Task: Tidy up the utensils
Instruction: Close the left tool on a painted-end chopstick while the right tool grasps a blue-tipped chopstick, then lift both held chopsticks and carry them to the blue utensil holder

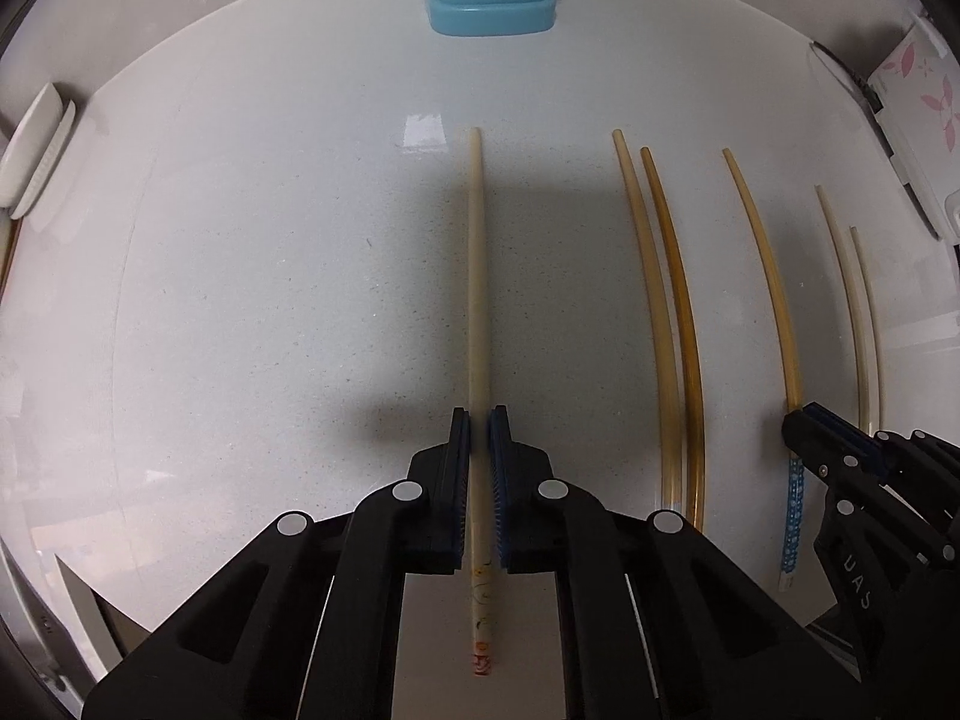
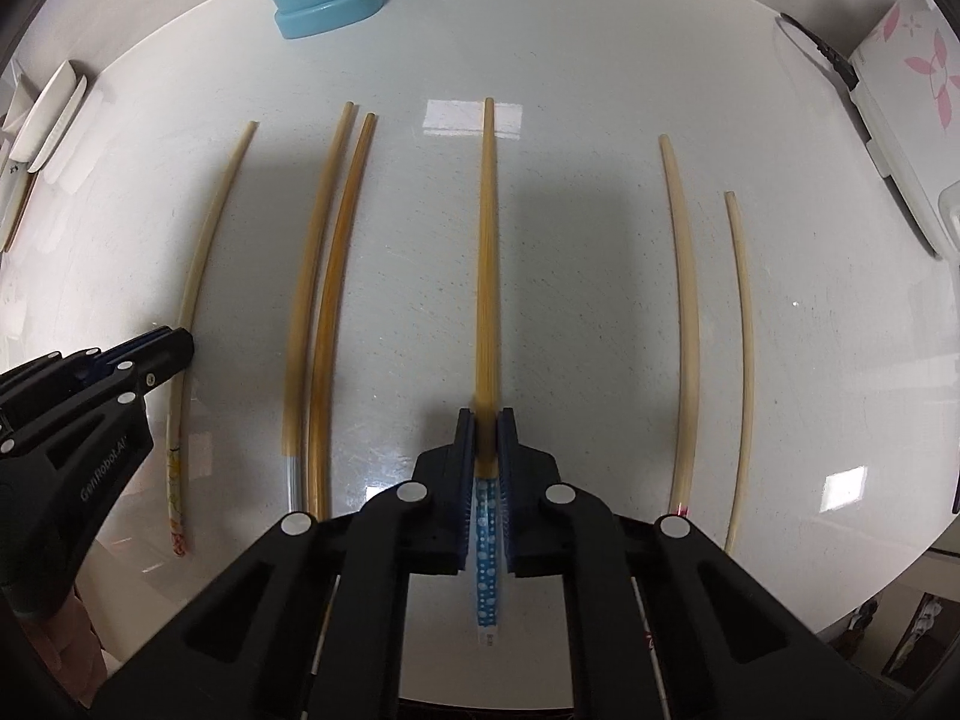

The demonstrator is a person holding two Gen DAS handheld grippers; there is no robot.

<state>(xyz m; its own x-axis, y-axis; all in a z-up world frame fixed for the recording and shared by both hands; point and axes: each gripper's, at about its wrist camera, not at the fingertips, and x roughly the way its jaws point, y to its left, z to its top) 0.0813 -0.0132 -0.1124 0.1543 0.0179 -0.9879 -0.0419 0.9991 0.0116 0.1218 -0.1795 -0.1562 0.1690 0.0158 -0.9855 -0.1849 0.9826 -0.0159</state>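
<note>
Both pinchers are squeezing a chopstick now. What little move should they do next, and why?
Probably lift both straight up a little. The left gripper is shut on the pale cream chopstick with the orange-patterned end, and the right gripper is shut on the amber chopstick with the blue dotted end. Both still lie on the white speckled counter, and the light blue plastic holder stands ahead.

White lettering reading "GenRobotAI" runs along the black body of my left gripper, seen from my right wrist. From my left wrist, my right gripper shows "UAS"; nothing else reads clearly.
</note>
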